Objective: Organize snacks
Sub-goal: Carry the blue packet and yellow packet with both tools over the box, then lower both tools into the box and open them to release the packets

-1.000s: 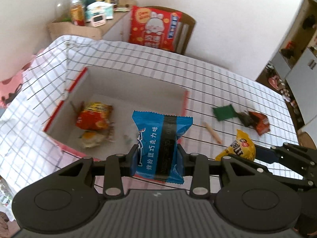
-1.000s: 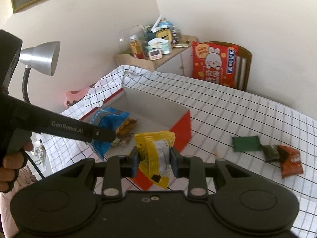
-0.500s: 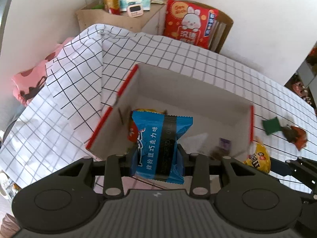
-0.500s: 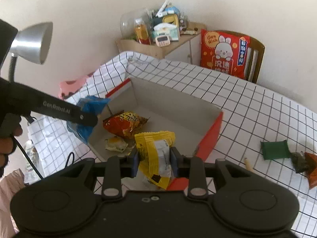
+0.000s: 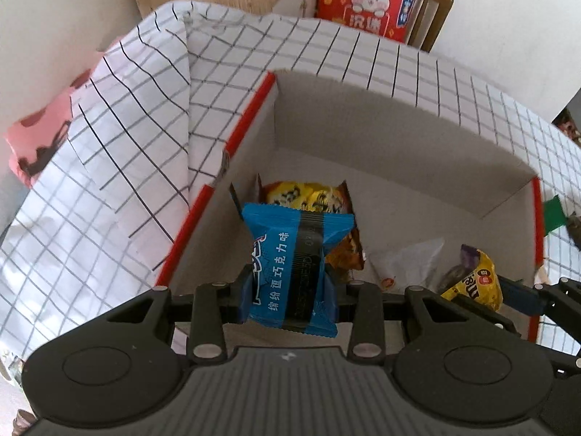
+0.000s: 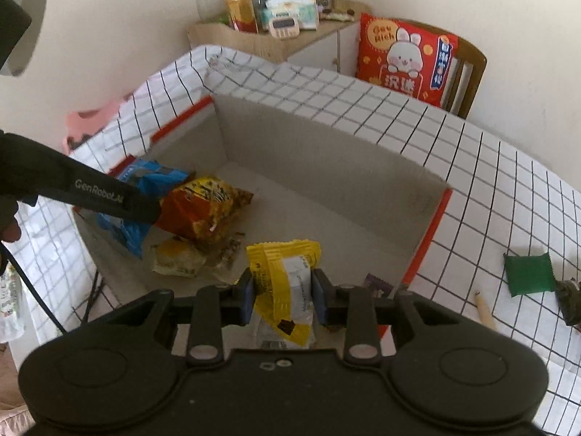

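My left gripper (image 5: 292, 292) is shut on a blue snack packet (image 5: 294, 265) and holds it over the left part of the open cardboard box (image 5: 399, 120). The right gripper (image 6: 282, 292) is shut on a yellow snack packet (image 6: 285, 276) above the box's near right part (image 6: 326, 138). From the right wrist view the left gripper's arm (image 6: 90, 192) reaches in with the blue packet (image 6: 145, 178). Inside the box lie an orange-yellow chip bag (image 6: 203, 207), a small pale yellow packet (image 6: 178, 259) and a clear white wrapper (image 5: 406, 261). The yellow packet (image 5: 472, 279) also shows at the right of the left wrist view.
The box stands on a white checked tablecloth (image 6: 490, 189). On the cloth to its right lie a green packet (image 6: 528, 274), a dark packet (image 6: 570, 298) and a small wooden stick (image 6: 484, 309). A chair with a red rabbit bag (image 6: 403, 61) and a cluttered wooden shelf (image 6: 276, 32) stand behind the table.
Both grippers have moved left and down with their packets, from beside and in front of the box to above its inside. Both grips are unchanged.
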A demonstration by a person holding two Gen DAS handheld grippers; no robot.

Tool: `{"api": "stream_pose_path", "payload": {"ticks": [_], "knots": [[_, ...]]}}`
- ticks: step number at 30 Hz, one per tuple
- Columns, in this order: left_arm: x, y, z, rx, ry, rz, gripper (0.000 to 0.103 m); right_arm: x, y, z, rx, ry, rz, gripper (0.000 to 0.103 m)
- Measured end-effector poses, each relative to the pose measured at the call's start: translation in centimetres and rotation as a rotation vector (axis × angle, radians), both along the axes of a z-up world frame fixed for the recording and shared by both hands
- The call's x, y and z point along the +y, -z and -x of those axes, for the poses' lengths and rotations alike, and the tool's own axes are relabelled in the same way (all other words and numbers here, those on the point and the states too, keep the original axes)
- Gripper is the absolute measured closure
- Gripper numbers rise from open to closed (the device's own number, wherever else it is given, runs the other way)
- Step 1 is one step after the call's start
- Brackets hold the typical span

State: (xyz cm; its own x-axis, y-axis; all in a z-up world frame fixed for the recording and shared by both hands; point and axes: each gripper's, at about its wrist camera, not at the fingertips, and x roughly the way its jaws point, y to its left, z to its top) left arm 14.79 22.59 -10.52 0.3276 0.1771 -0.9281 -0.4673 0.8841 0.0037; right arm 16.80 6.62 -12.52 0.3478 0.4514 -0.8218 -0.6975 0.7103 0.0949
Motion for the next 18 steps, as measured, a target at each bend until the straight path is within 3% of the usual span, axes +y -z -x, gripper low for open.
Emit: {"api": "stream_pose_path", "payload": {"ticks": [18], "knots": [[-1.6,3.4,-0.8,0.036,0.05,0.01,0.065,2.2,2.0,0.3,-0.018,-0.032,0.097,0.07]]}}
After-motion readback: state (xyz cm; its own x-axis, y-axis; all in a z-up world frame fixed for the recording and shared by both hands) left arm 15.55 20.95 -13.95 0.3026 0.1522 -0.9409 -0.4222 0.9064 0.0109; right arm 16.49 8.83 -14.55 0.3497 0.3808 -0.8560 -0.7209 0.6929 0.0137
